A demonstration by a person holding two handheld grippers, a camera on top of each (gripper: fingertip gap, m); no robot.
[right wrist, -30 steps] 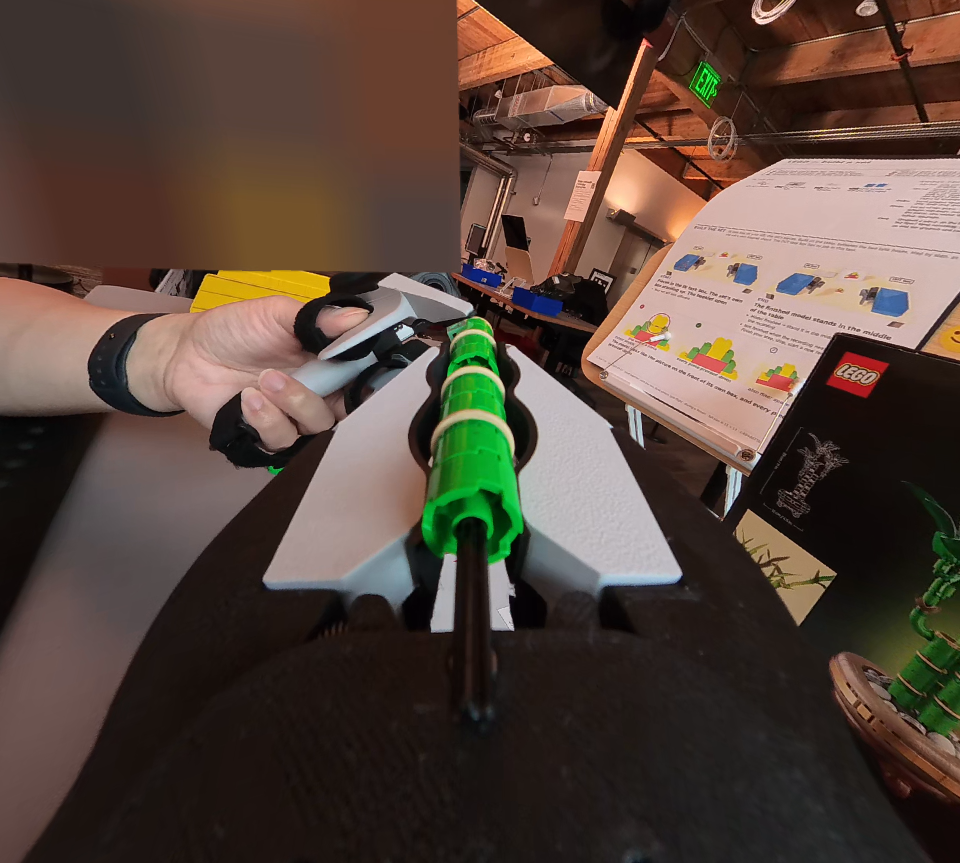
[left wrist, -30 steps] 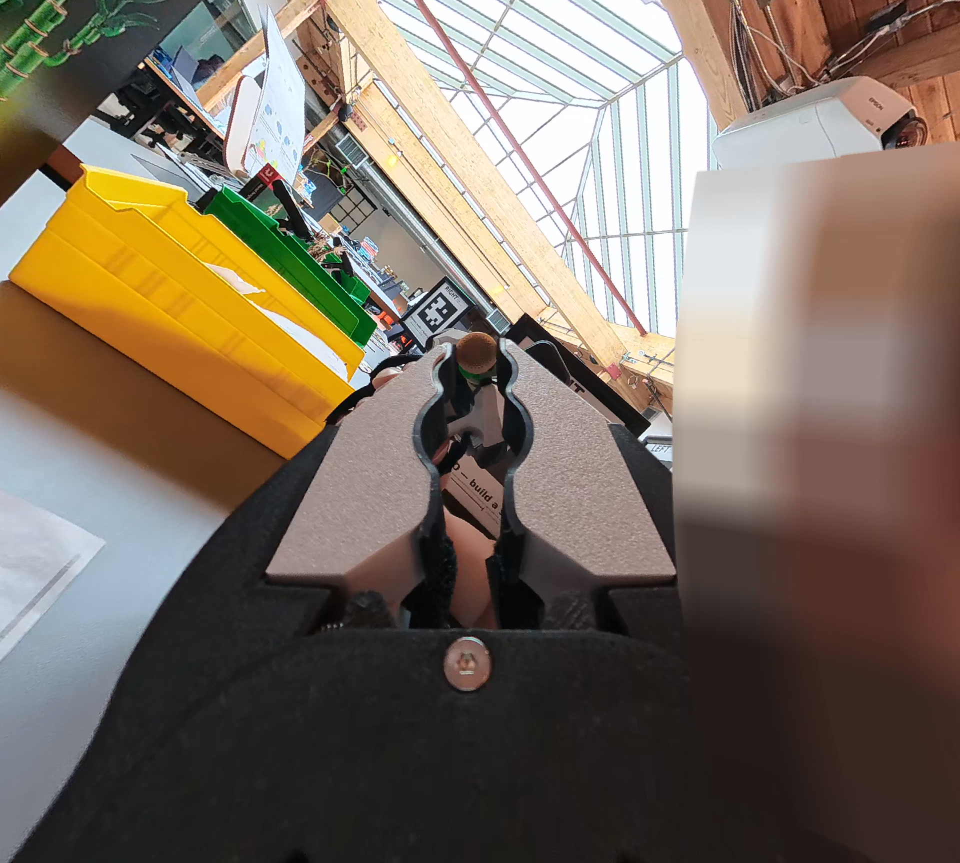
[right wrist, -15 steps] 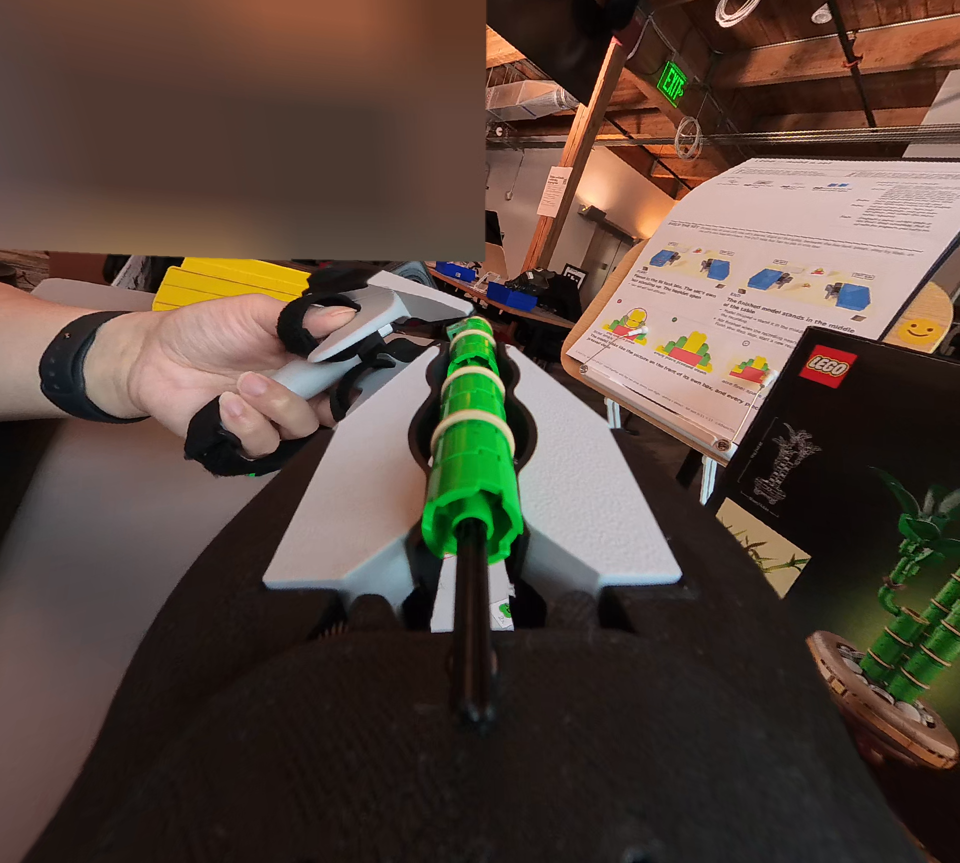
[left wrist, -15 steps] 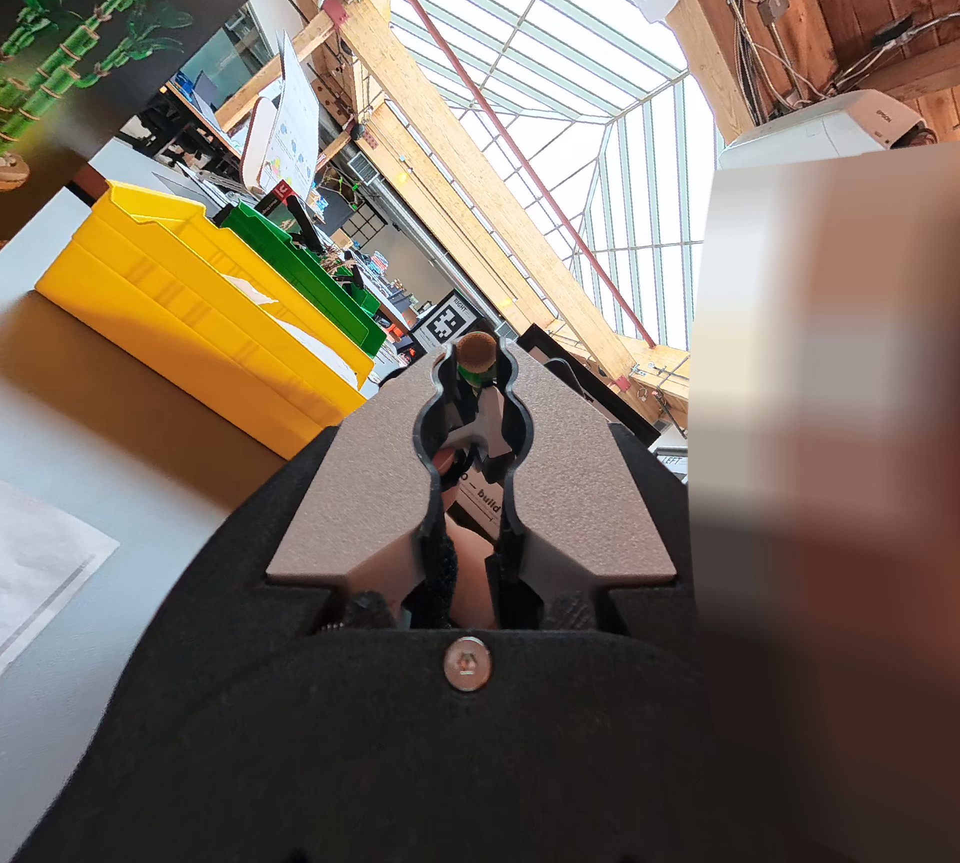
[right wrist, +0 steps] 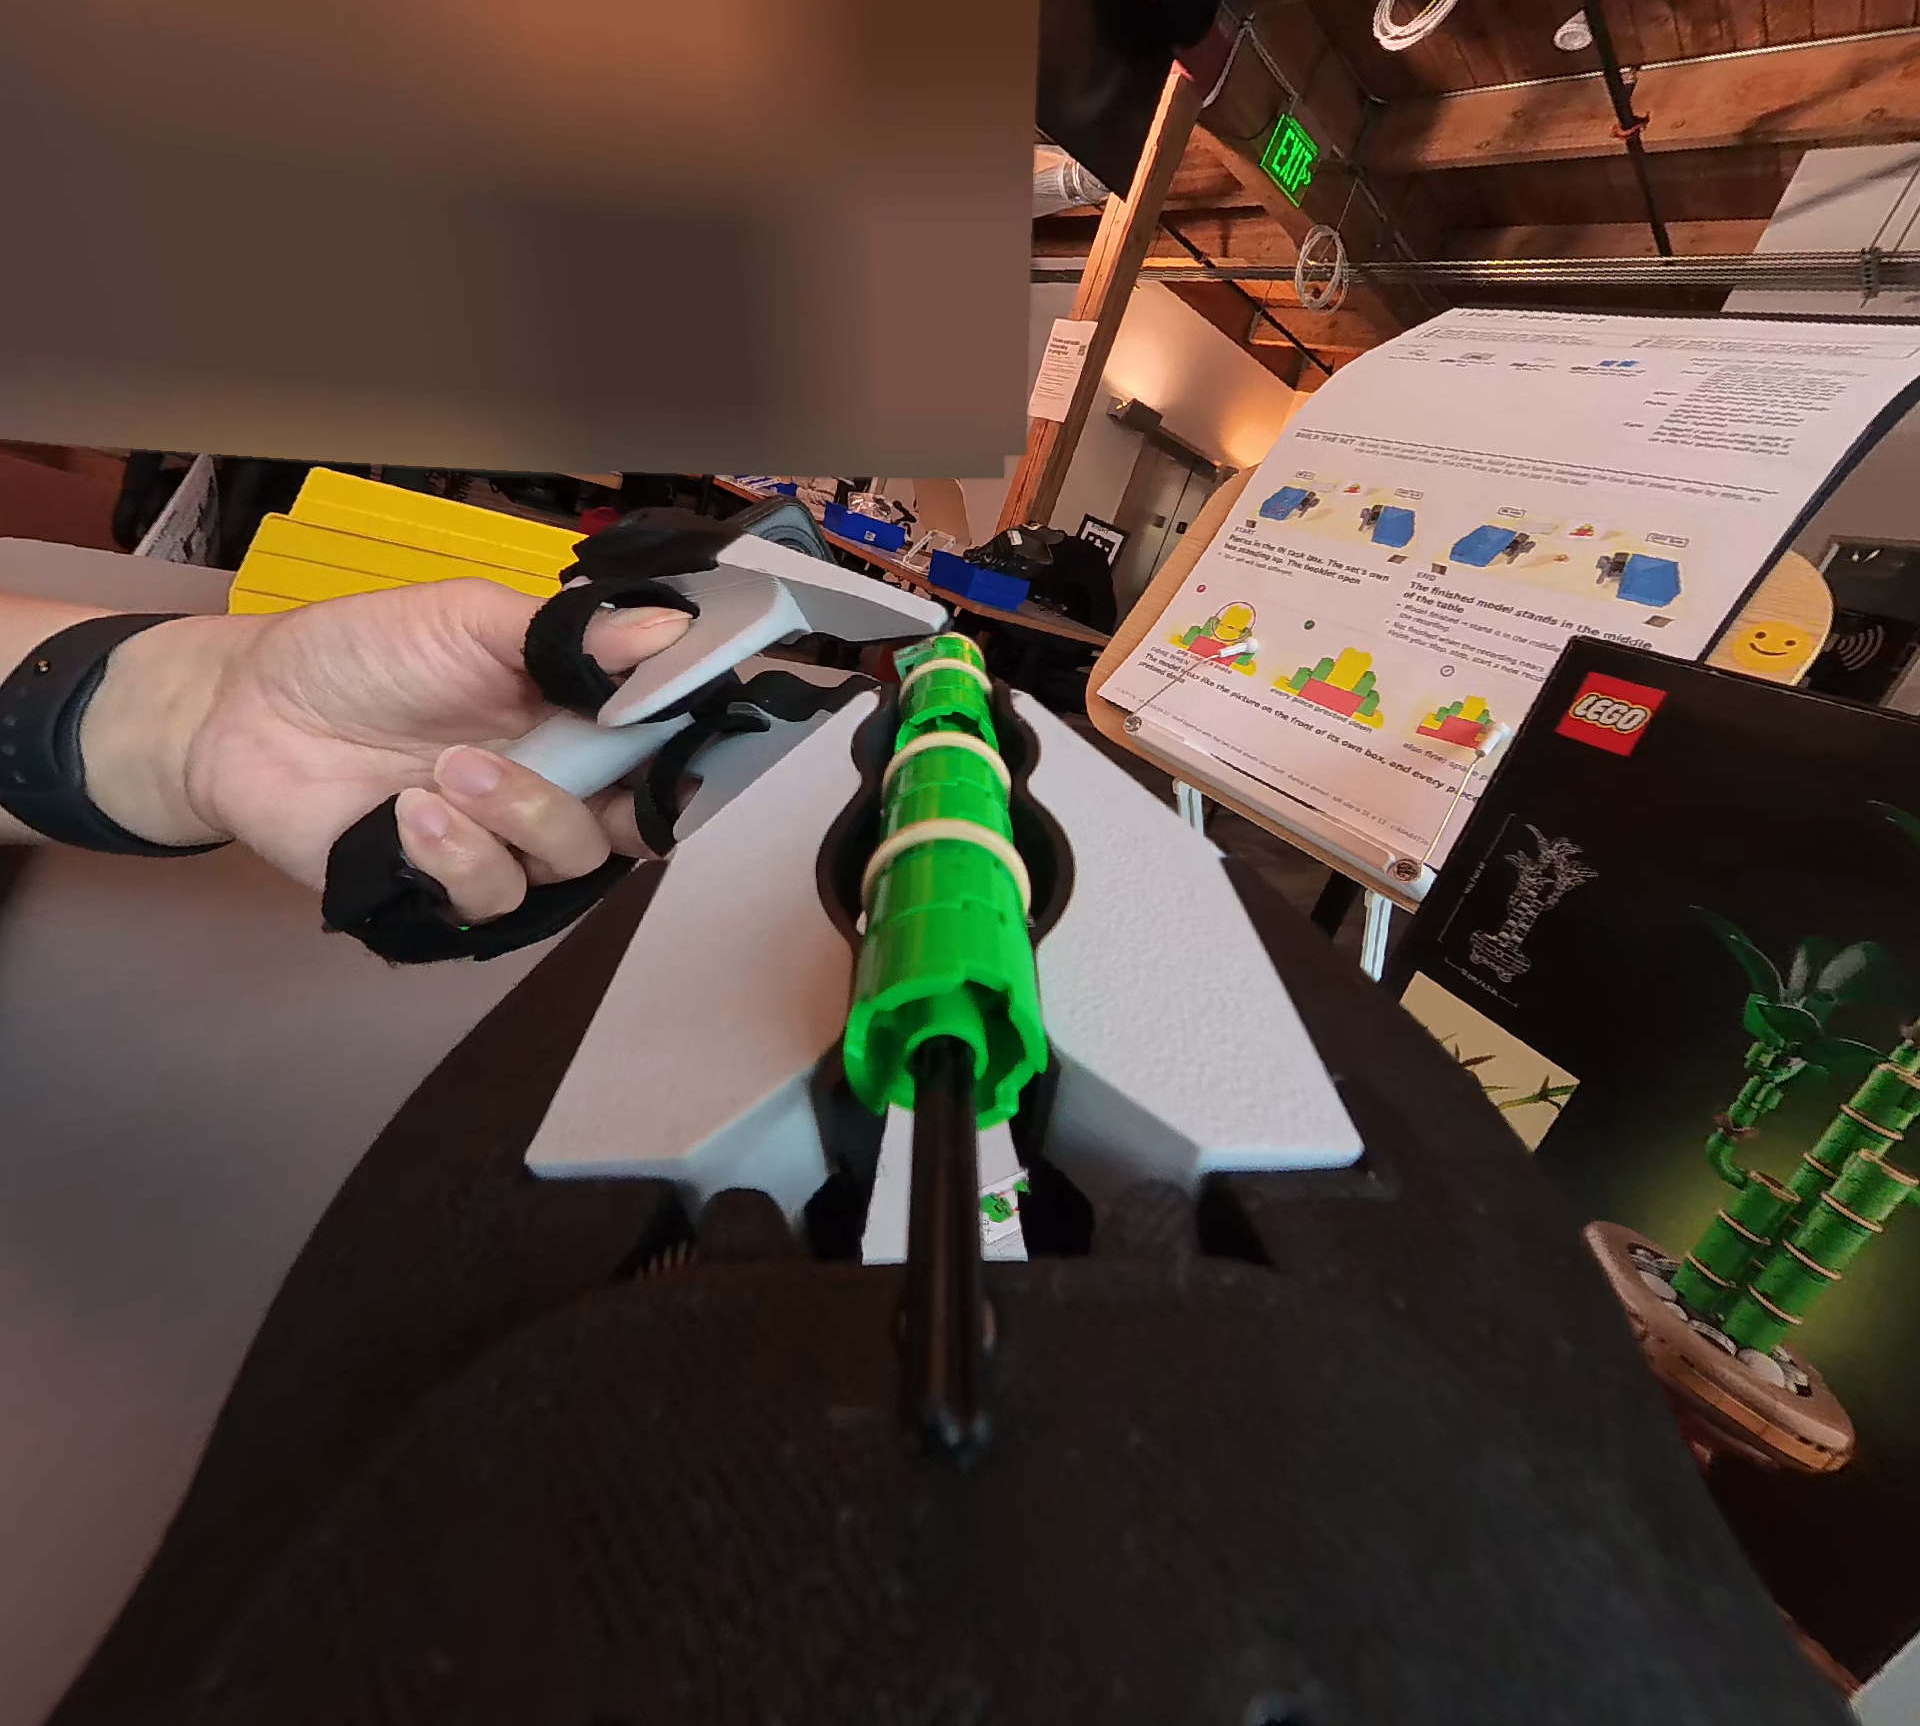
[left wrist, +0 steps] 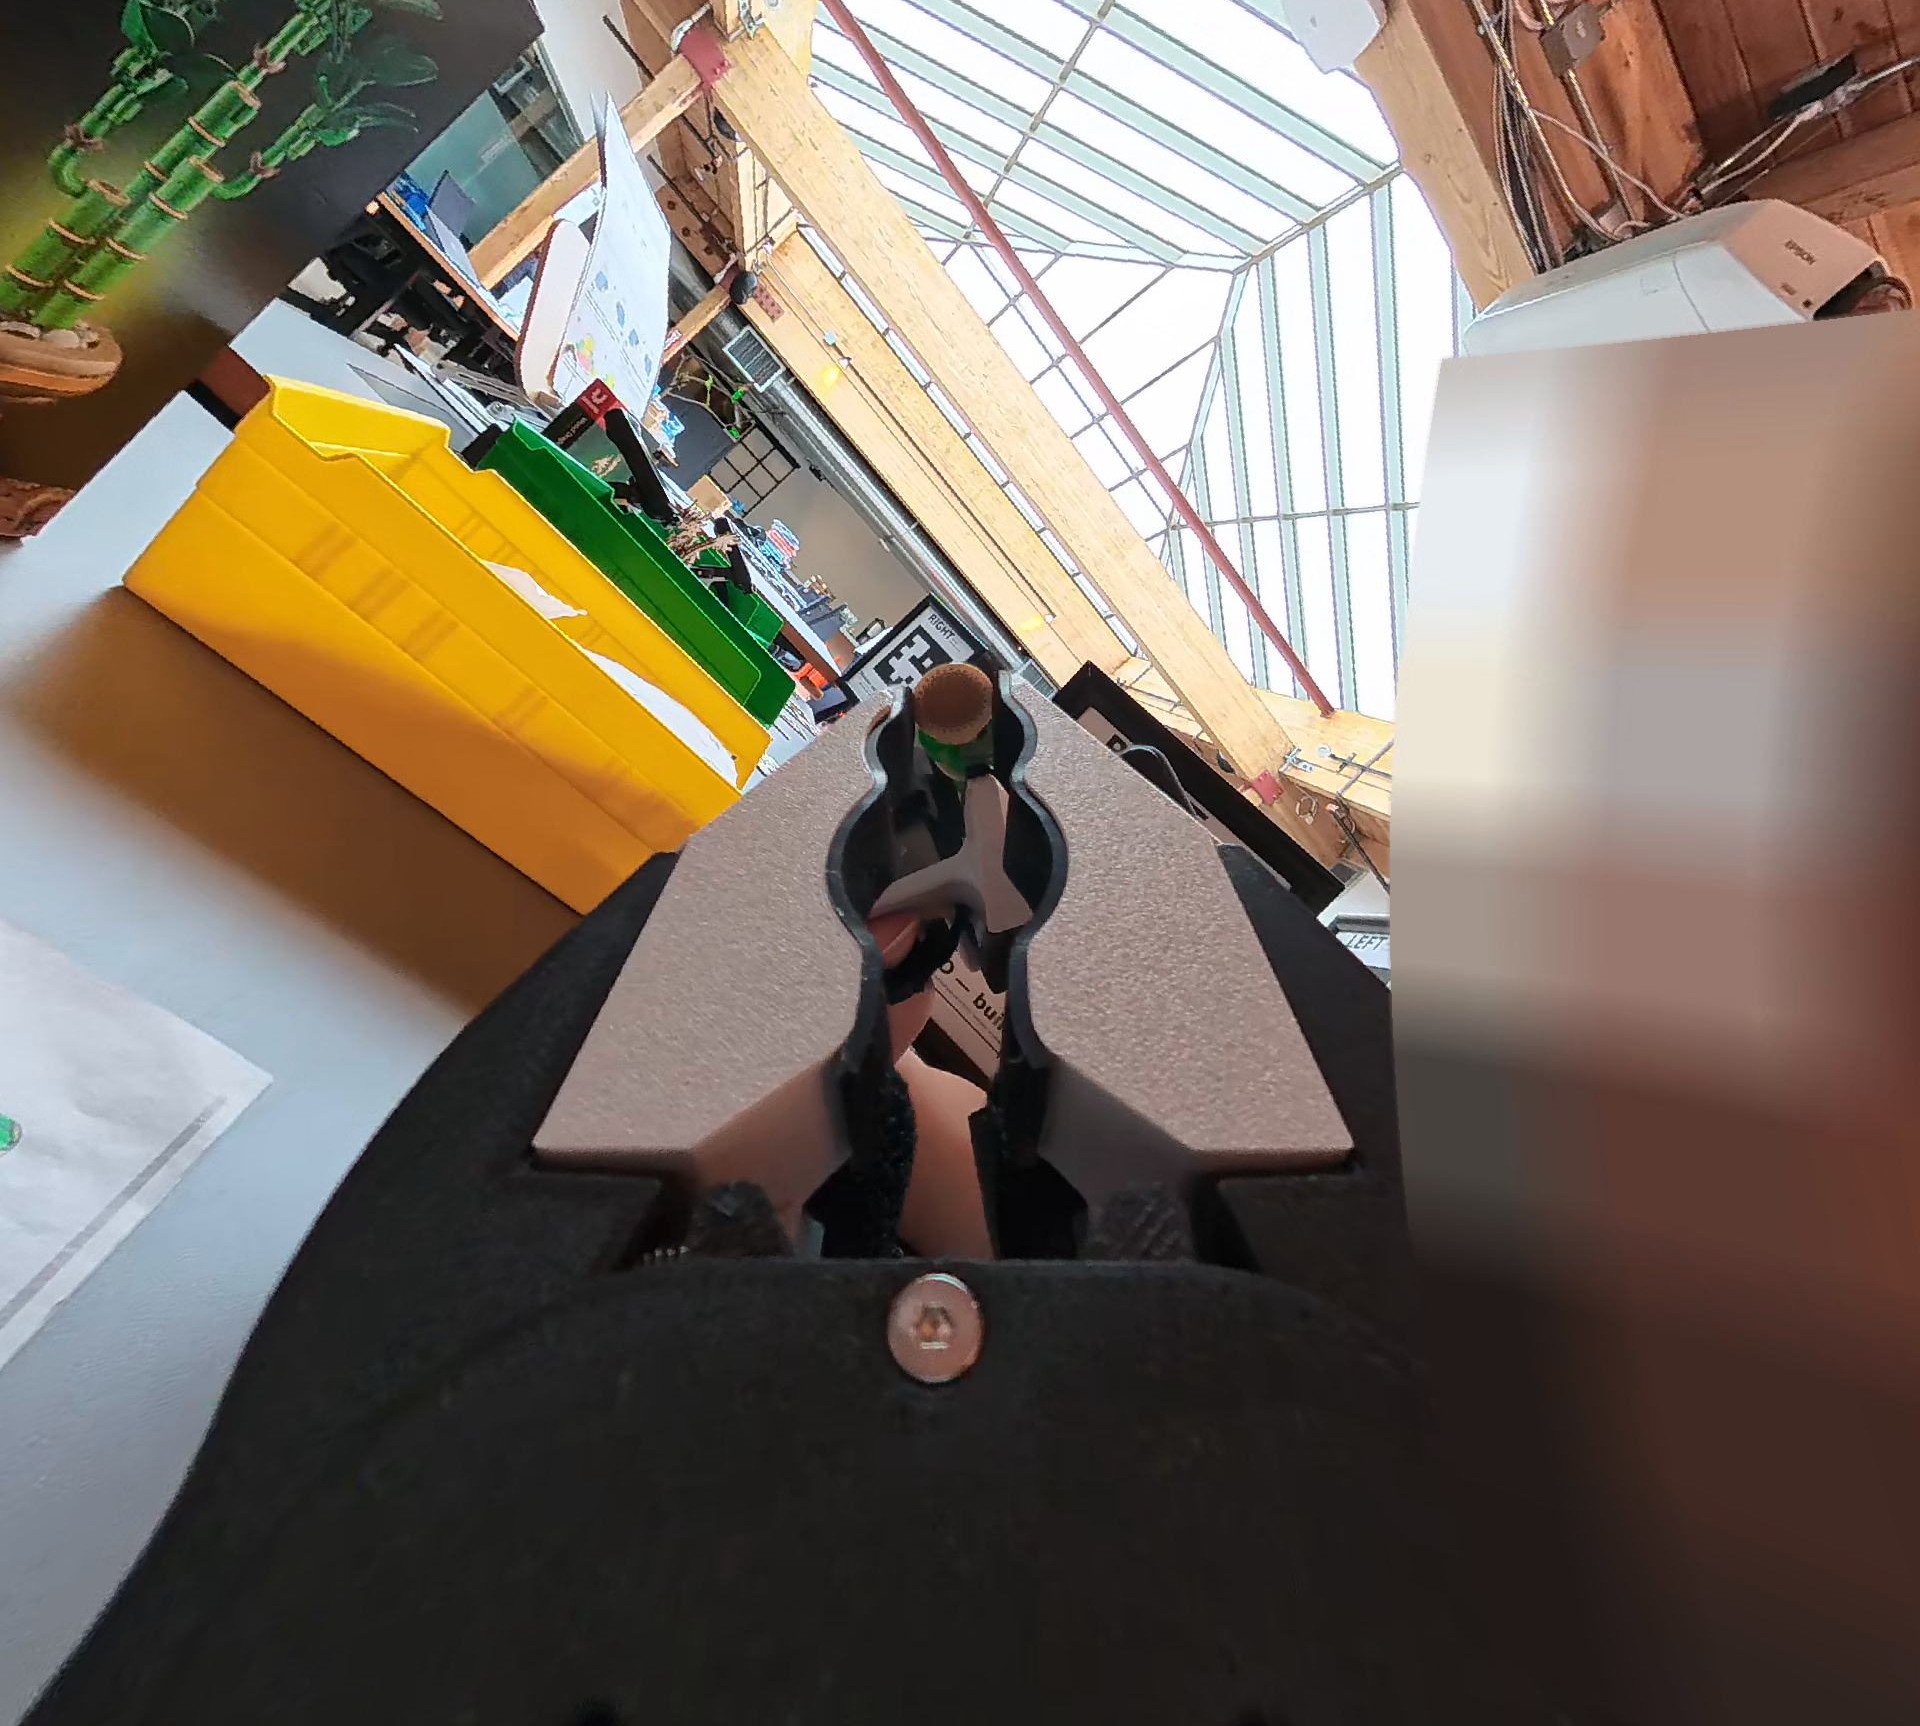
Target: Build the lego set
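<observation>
My right gripper [right wrist: 940, 684] is shut on a bright green bamboo stalk [right wrist: 940, 897] with tan rings. A black axle [right wrist: 940, 1261] sticks out of the stalk's near end toward the camera. My left gripper [left wrist: 951, 705] is shut on a small tan round piece [left wrist: 951, 708], with a bit of green just behind it. In the right wrist view, a hand [right wrist: 343, 720] holds the left gripper [right wrist: 831, 616], and its tip meets the stalk's far end. Both grippers are held up off the table.
A yellow bin [left wrist: 416, 596] and a green bin [left wrist: 644, 554] stand on the grey table [left wrist: 208, 897]. The black set box [right wrist: 1714, 949] is at the right, with an instruction board [right wrist: 1455, 616] behind it. A white paper sheet [left wrist: 83, 1105] lies at the left. Only a small space, under 4 cm, lies between the two pairs of fingers.
Both views have swung, bringing more of the set box into view. The two grippers stay tip to tip at the stalk's far end. Both grips are unchanged.
</observation>
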